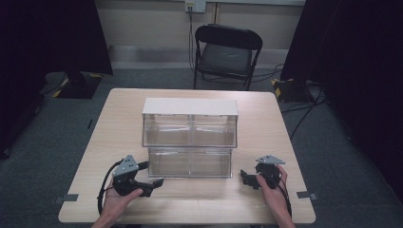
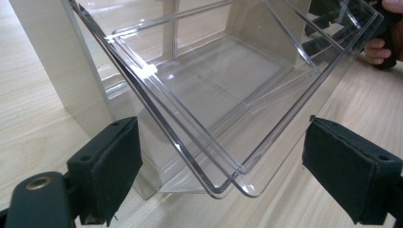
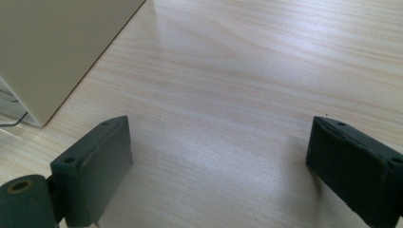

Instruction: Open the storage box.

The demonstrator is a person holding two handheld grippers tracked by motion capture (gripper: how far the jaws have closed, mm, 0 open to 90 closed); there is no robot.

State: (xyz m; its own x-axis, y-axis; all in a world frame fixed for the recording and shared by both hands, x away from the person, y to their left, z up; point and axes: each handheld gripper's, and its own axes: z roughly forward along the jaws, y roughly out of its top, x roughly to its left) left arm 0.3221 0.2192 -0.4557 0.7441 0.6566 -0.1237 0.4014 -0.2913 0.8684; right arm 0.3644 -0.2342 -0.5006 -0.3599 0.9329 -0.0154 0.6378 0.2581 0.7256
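A cabinet with a white top (image 1: 190, 106) and clear plastic drawers stands mid-table. Its lower clear drawer (image 1: 190, 163) is pulled out toward me; the left gripper view looks into that empty drawer (image 2: 223, 85) from its near left corner. My left gripper (image 1: 153, 184) is open at the drawer's front left corner, the corner lying between its pads (image 2: 111, 161) without touching them. My right gripper (image 1: 245, 178) is open just right of the drawer's front, jaws wide over bare wood (image 3: 218, 142), with the cabinet's white side (image 3: 52, 52) at the left.
The wooden table (image 1: 266, 123) has free room to the left and right of the cabinet. A black folding chair (image 1: 227, 52) stands behind the table. Black curtains and cables lie on the floor at both sides.
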